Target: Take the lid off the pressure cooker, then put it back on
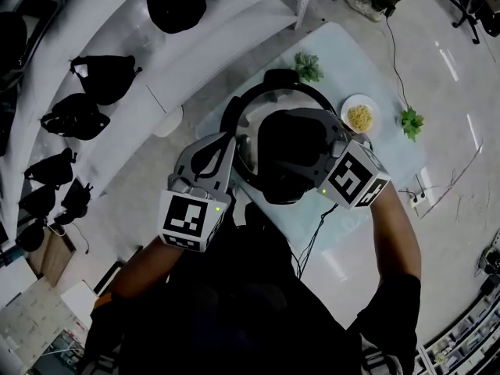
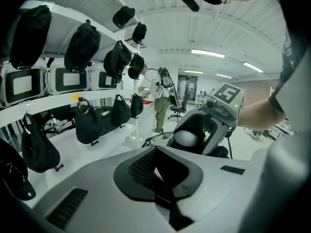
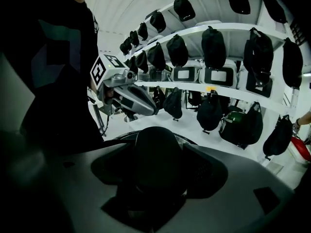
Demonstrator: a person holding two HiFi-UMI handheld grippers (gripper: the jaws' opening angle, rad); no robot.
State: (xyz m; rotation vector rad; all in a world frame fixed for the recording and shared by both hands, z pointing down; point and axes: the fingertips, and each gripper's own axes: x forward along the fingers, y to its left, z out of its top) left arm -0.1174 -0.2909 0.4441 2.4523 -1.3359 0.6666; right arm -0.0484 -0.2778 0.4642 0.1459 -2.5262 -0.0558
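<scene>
Pressure cooker [image 1: 283, 84]: one, dark and round, on the glass tabletop [image 1: 351, 57], straight ahead of the body and flanked by the two claws. Lid [image 1: 291, 156]: one, a black rounded top inside the cooker's ring; looks seated, so the lifting step reads as not yet done. Round thing, so no long axis to line up with; the side of approach is what counts.

Right claw [image 3: 158, 165]: jaws spread as wide as they go; the lid's dark dome sits right between them in the right gripper view, with dark gaps on either side, so the pads do not seem to press on it. Left claw [image 2: 163, 171]: jaws apart, a dark hollow and a sliver of light between them; nothing nameable inside; the cooker's rim shows just beyond its nose.

Head view: lid lies rightward of the left claw and leftward of the right claw; both tilt inward and down at it. Right claw judged the nearer, since the dome fills its gap.

Outward: one plate [image 1: 344, 109] of noodles beyond the cooker. Two small green plants: far plant [image 1: 308, 67] just behind the cooker, right plant [image 1: 410, 122] beside the plate. White shelves [image 1: 78, 37] at left carry black bags [image 1: 105, 76], too overlapped to count surely. One person [image 2: 156, 101] stands far off in the left gripper view.
</scene>
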